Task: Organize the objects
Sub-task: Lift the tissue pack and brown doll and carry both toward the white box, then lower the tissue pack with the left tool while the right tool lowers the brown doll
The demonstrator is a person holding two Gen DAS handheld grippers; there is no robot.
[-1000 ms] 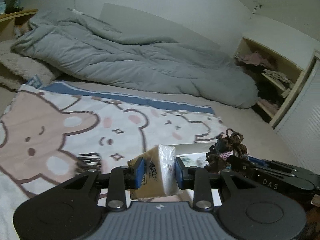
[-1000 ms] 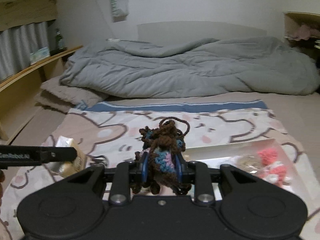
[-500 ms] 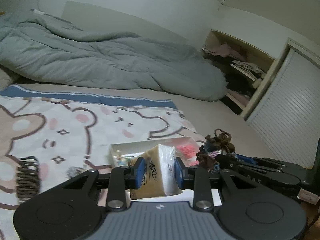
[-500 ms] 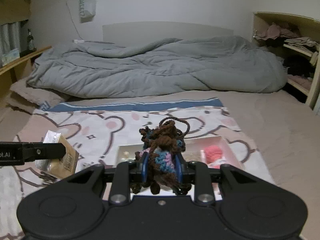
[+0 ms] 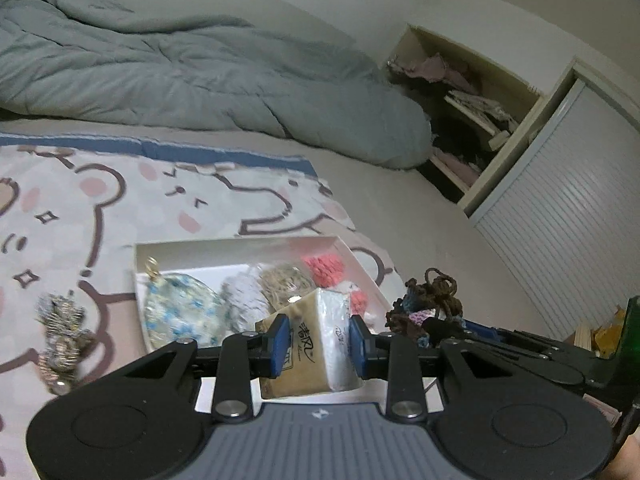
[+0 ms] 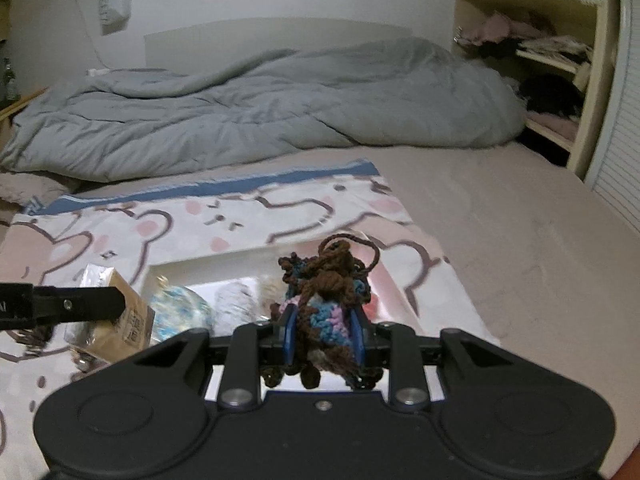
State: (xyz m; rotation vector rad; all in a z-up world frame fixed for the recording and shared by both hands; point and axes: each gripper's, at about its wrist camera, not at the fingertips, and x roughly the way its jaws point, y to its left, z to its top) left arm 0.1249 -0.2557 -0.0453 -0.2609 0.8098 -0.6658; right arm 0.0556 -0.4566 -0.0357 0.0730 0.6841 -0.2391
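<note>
A grey duvet (image 6: 260, 112) lies heaped along the far side of my bed (image 6: 520, 232). Nearer me a bear-print blanket (image 5: 100, 200) is spread, its blue edge toward the duvet. A white tray (image 5: 138, 276) sits at the blanket's near right corner, holding a speckled disc (image 5: 180, 312) and some yarn bits. Left of the tray a metallic scrunchie (image 5: 60, 332) lies on the blanket. My left gripper (image 5: 317, 340) clamps a tissue pack (image 5: 320, 344) above the tray's near edge. My right gripper (image 6: 323, 334) pinches a brown crochet bundle (image 6: 326, 280) over the tray.

Tissue pack (image 5: 316, 344): "清风" on its side.
</note>
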